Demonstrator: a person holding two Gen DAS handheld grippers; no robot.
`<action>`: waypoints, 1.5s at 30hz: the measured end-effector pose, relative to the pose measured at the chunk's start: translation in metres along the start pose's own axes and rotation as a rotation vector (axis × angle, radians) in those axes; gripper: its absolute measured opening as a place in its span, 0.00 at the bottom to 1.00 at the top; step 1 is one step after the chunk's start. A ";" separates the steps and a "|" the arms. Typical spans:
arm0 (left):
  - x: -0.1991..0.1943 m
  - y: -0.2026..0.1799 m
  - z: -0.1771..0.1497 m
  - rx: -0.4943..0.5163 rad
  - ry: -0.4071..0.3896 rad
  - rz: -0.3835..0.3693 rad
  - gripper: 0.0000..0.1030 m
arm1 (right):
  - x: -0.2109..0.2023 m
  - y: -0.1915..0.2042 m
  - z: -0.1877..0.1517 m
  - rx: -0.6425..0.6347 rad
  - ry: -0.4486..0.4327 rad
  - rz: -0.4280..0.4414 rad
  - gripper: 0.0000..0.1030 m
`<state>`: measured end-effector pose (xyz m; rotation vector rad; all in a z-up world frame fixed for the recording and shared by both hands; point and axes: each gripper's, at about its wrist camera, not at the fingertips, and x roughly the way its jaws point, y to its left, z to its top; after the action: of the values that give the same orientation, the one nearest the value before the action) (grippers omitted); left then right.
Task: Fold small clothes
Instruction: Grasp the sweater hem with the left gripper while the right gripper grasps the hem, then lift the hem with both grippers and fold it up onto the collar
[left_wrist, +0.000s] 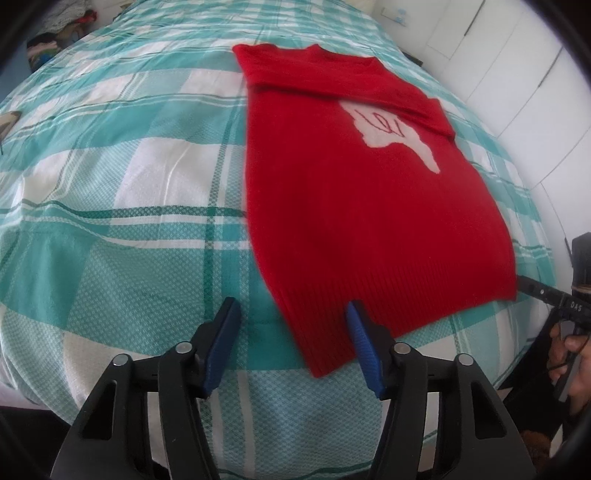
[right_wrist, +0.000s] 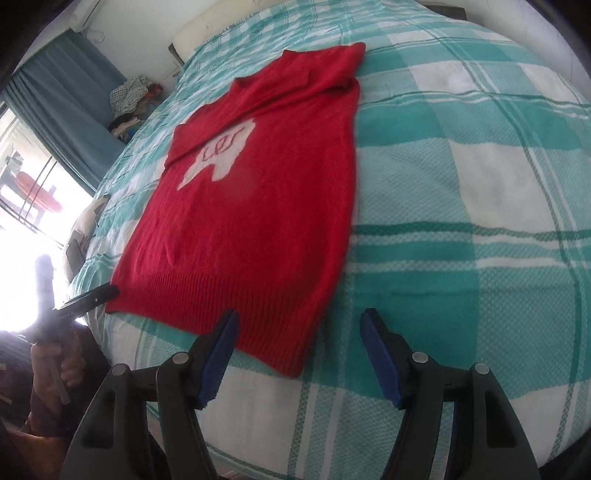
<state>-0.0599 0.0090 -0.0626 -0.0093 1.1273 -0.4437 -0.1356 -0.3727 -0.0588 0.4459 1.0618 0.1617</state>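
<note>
A red knitted sweater (left_wrist: 351, 221) (right_wrist: 251, 229) lies flat on the checked bed cover, with its sleeves folded across the chest and a white motif on the front. The ribbed hem faces me. My left gripper (left_wrist: 291, 302) hovers open over the hem's left corner; its right pad overlaps the hem in the picture and nothing is pinched. My right gripper (right_wrist: 301, 314) is open over the hem's right corner, also with nothing pinched. Each wrist view shows the other gripper's fingers (left_wrist: 535, 288) (right_wrist: 96, 293) at the opposite hem corner, held by a hand (right_wrist: 62, 362).
The teal and white cover (left_wrist: 147, 184) (right_wrist: 461, 184) spans the whole bed. A heap of clothes (right_wrist: 129, 96) lies at the far edge beside a teal curtain (right_wrist: 55, 99). White cupboard doors (left_wrist: 498, 55) stand on the other side of the bed.
</note>
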 end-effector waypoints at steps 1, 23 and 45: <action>0.001 -0.004 -0.001 0.010 0.002 -0.003 0.43 | 0.000 0.001 -0.001 -0.003 -0.002 0.011 0.65; 0.042 0.040 0.260 -0.197 -0.180 -0.141 0.02 | 0.013 0.018 0.216 -0.124 -0.266 -0.042 0.04; 0.070 0.096 0.300 -0.319 -0.257 0.129 0.81 | 0.063 -0.036 0.312 -0.046 -0.388 -0.119 0.34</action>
<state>0.2590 0.0083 -0.0137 -0.2648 0.9281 -0.1383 0.1638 -0.4700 0.0024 0.3540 0.6997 -0.0073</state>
